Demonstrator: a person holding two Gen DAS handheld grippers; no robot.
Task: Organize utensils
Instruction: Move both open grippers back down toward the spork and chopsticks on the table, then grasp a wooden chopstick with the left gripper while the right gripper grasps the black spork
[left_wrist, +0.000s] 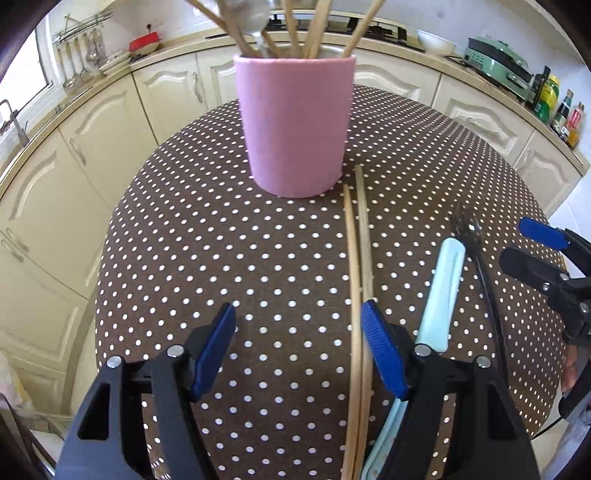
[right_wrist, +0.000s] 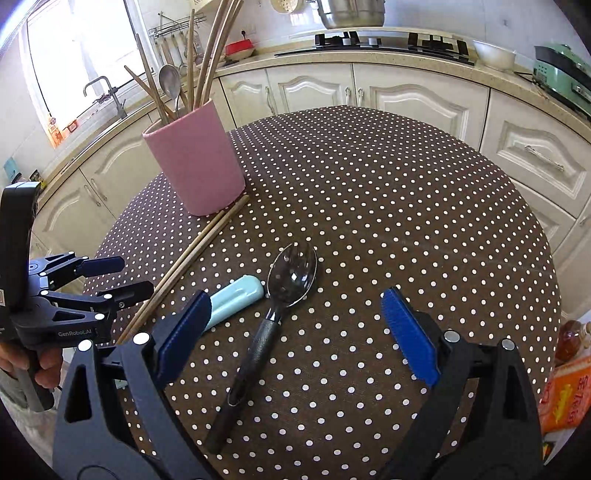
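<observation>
We hold both tongs, left gripper (left_wrist: 299, 347) and right gripper (right_wrist: 295, 332), wide open, empty; the black spoon (right_wrist: 258, 332) lies under our right one.

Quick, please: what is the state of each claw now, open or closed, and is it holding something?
Left claw: open, holding nothing; the chopsticks lie between its fingers.
Right claw: open, holding nothing, above the spoon.
</observation>
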